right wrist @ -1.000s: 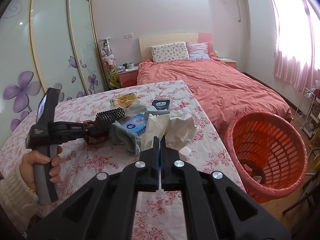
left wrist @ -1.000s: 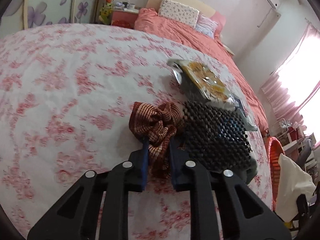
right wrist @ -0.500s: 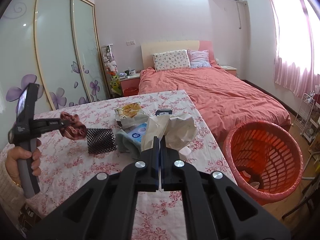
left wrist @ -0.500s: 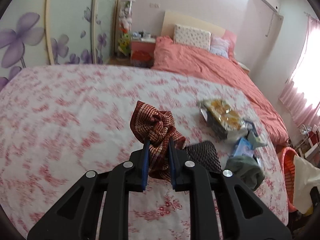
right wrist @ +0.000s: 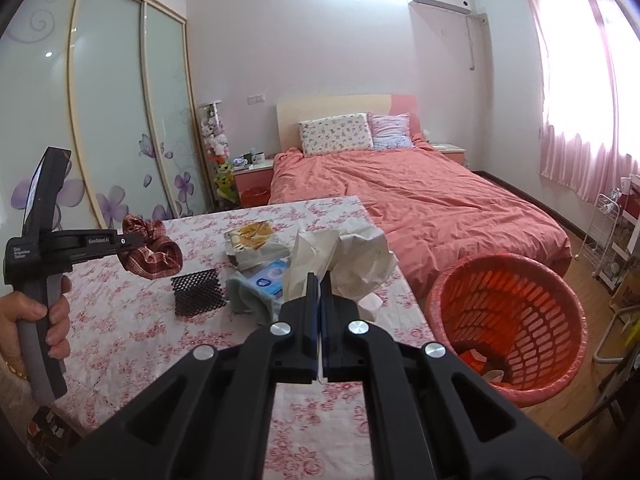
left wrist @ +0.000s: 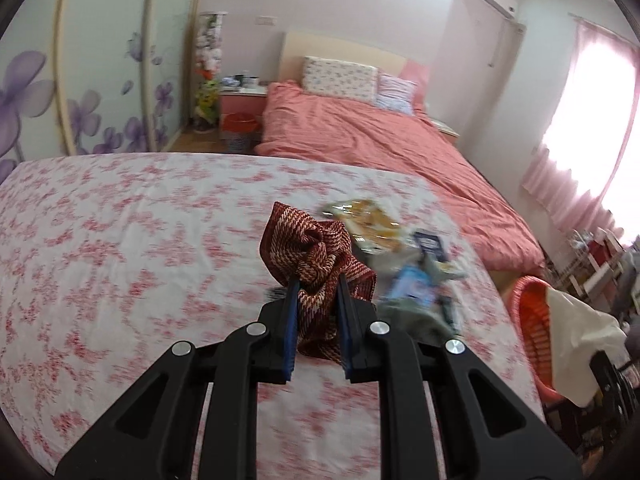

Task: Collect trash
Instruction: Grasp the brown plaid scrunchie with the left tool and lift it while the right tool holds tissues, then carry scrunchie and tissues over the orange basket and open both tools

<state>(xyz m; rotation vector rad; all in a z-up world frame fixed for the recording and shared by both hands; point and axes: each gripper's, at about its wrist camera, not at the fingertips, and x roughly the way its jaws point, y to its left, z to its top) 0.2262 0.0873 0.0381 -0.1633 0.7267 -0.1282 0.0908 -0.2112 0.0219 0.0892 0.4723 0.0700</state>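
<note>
Red cloth [left wrist: 316,258] between left gripper [left wrist: 317,292] fingers

Overall light: the room was bright, lit by soft daylight with a pink cast.
Source: the curtained window [right wrist: 580,80] blazed on the right, blown out to white in both views.
Second source: a ceiling glow flared at the top edge of the right wrist view.
Glare: a small bright spot sat on the frosted wardrobe door [right wrist: 108,92].
Shadows: they were faint and soft under the clutter on the table [right wrist: 120,332].
Blur: the left wrist view smeared, the tablecloth pattern and wrappers [left wrist: 400,264] streaked.
Sharpness: the right wrist view held crisp.
Distortion: fisheye bent the wardrobe frames, and dark vignette ate the corners.
</note>
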